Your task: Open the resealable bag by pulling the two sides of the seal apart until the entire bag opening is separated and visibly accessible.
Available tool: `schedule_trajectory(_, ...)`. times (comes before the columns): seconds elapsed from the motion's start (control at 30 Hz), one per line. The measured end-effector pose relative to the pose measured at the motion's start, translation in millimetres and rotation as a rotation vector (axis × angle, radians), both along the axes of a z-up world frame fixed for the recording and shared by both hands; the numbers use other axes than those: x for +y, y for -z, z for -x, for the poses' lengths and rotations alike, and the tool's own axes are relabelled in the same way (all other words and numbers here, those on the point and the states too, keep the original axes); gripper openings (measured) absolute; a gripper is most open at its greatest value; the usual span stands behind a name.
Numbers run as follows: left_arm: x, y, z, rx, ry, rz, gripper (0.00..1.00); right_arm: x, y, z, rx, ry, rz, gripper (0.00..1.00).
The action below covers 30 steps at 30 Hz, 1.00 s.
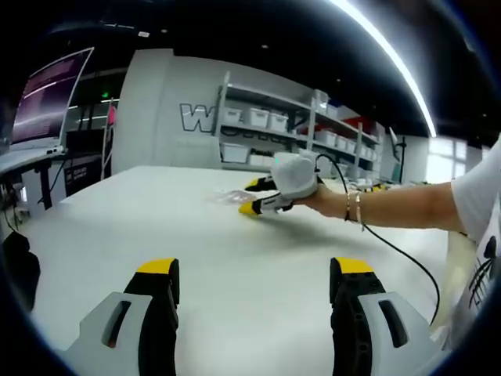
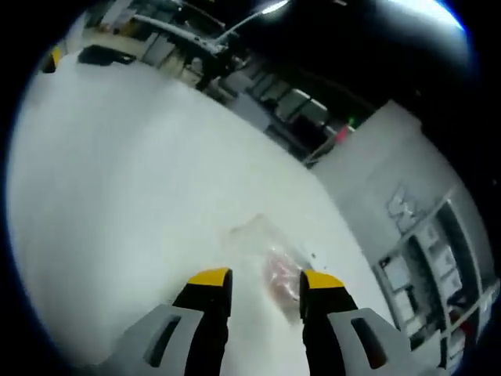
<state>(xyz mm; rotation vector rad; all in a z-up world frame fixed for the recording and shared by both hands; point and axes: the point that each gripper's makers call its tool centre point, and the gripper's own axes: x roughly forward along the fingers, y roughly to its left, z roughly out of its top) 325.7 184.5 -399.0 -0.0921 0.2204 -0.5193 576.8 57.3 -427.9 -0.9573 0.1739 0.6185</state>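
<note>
Yellow-tipped black fingers [image 1: 159,276], white sleeve [image 1: 479,196], gold wrist bangles [image 1: 354,207]

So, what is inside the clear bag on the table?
Through the bag a blurred pinkish-red patch shows in the right gripper view; what it is cannot be told. The right gripper stands open at the bag, its jaws covering the near edge.

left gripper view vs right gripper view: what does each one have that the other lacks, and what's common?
Left gripper view: the left gripper with jaws open over bare table, the right gripper seen from outside in a person's hand, and a monitor.

Right gripper view: the right gripper close up, jaws open just short of the resealable bag, pinkish contents visible.

Shared: the white table, the bag, and the shelving with bins.
</note>
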Motion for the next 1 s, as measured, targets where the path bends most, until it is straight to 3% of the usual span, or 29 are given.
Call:
schedule_trajectory(0.57, 2.8, -4.9, -2.8, -0.013, -0.006, 0.007, 0.78, 7.8, 0.1, -10.4, -0.066, -0.028, 0.087, 0.28)
schedule_trajectory(1.0, 5.7, -4.0, -2.6, -0.013, -0.013, 0.011, 0.78, 12.2, 2.0, -15.3, -0.075, -0.036, 0.095, 0.22)
